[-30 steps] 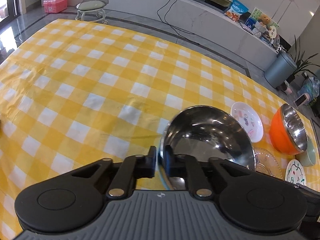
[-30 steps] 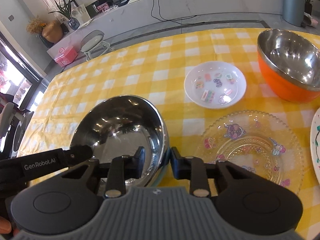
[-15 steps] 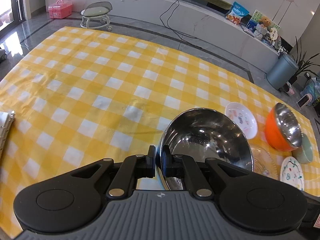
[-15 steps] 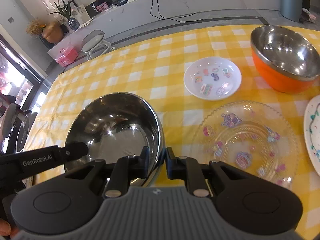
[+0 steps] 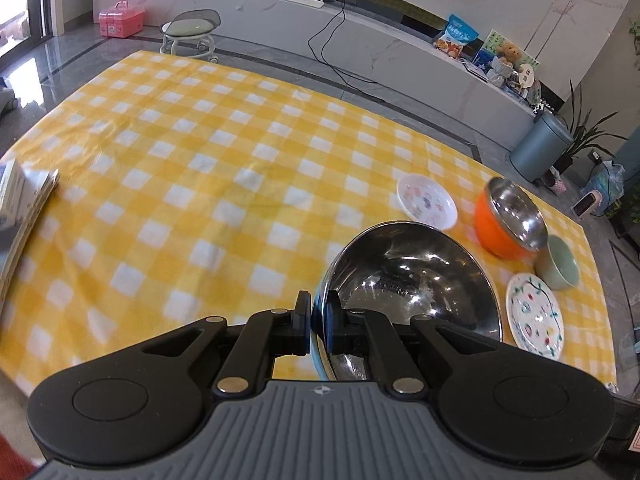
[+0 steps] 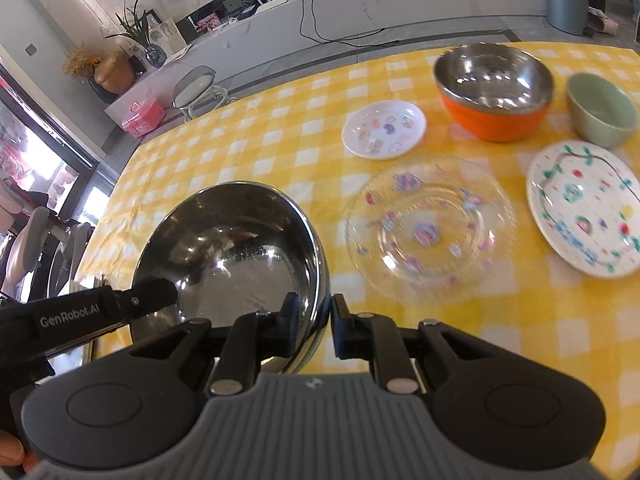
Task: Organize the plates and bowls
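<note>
I hold the steel mixing bowl [image 5: 412, 280] by its rim with both tongs, clear of the tabletop [image 5: 200, 168] and its yellow checked cloth. My left tongs [image 5: 316, 322] are clenched on the rim, one pad inside the bowl and one outside. My right tongs [image 6: 312, 322] pinch the opposite edge the same way, and the left tongs' finger shows across the bowl in the right wrist view.

I judge the bowl stiff and fairly light, but its polished wall is slippery and the rim is thin, so a grip with either tongs alone would likely let it swing or slide. Two opposed holds on the rim keep it level.

Off to the right stand the orange bowl [image 6: 494, 92] with its steel lining, the small green bowl [image 6: 602, 110], the small white dish [image 6: 384, 130], the clear glass plate [image 6: 430, 228] and the painted white plate [image 6: 584, 208]. The glass plate looks the most fragile, and it lies near my right tongs. If bowls are to nest, the orange one seems smaller than mine, so it would go inside the steel bowl, not under it.
</note>
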Tool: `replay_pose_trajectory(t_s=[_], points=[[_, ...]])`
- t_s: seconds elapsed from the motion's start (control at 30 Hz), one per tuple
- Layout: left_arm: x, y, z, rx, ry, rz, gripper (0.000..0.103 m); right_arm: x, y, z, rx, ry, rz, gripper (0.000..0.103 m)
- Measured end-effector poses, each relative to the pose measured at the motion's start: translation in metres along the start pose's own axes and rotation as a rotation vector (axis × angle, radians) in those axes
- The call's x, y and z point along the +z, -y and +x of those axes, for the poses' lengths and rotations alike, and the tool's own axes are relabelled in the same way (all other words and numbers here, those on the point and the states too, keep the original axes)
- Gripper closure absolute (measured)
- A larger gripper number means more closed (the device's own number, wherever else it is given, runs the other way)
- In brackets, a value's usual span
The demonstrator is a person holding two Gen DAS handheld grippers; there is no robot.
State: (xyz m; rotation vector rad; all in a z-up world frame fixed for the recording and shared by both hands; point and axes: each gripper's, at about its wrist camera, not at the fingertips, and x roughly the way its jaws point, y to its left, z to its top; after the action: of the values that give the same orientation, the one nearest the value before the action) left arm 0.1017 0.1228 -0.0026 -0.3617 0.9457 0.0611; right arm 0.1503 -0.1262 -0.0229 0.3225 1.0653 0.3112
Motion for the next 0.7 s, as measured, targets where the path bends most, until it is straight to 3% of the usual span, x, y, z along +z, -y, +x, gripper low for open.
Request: replay_pose_trajectory(t_s=[0.33, 0.7], points=[[-0.04, -0.002, -0.006, -0.002, -0.04, -0.037, 0.096, -0.036, 0.016, -0.017, -0.003, -0.039, 0.016, 0.087], [-0.058, -0.004, 0.008, 0.002, -0.07, -0.047, 0.096, -0.051, 0.028, -0.006, -0.022, -0.08, 0.034, 0.087]])
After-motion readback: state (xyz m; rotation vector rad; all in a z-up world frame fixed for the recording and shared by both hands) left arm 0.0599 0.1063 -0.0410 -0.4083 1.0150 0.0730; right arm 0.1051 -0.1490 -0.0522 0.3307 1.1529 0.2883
